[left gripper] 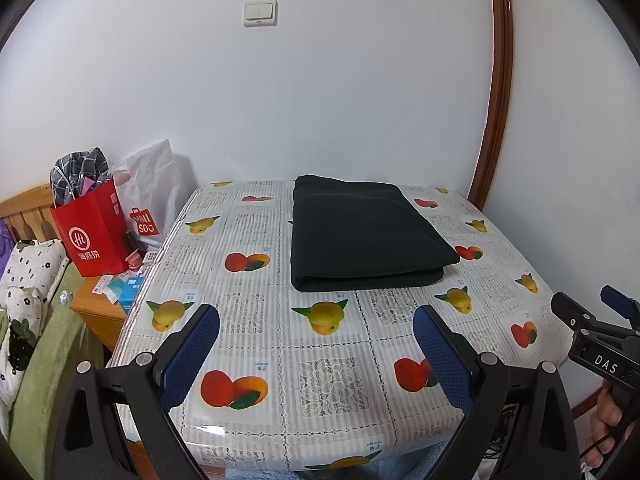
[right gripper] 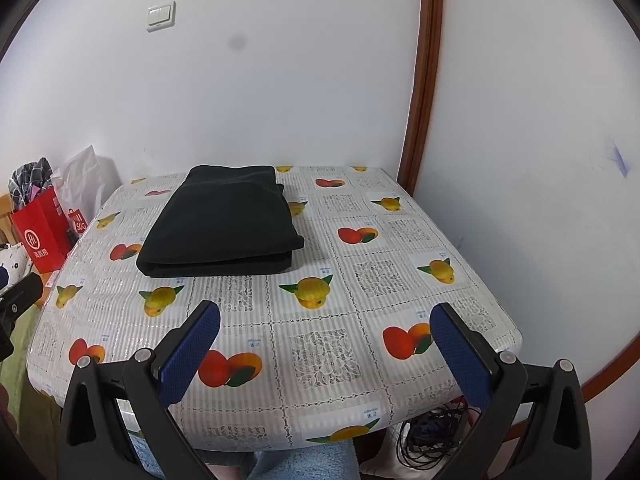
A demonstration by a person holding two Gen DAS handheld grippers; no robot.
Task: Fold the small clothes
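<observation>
A black garment lies folded into a flat rectangle on the far half of the table, which has a fruit-print cover. It also shows in the right wrist view. My left gripper is open and empty, held above the table's near edge, well short of the garment. My right gripper is open and empty, also above the near edge; it also shows in the left wrist view at the right. Neither gripper touches the cloth.
A red paper bag with checked fabric and a white shopping bag stand on a low wooden stand left of the table. A white wall and a brown door frame are behind. Cables lie on the floor at the right.
</observation>
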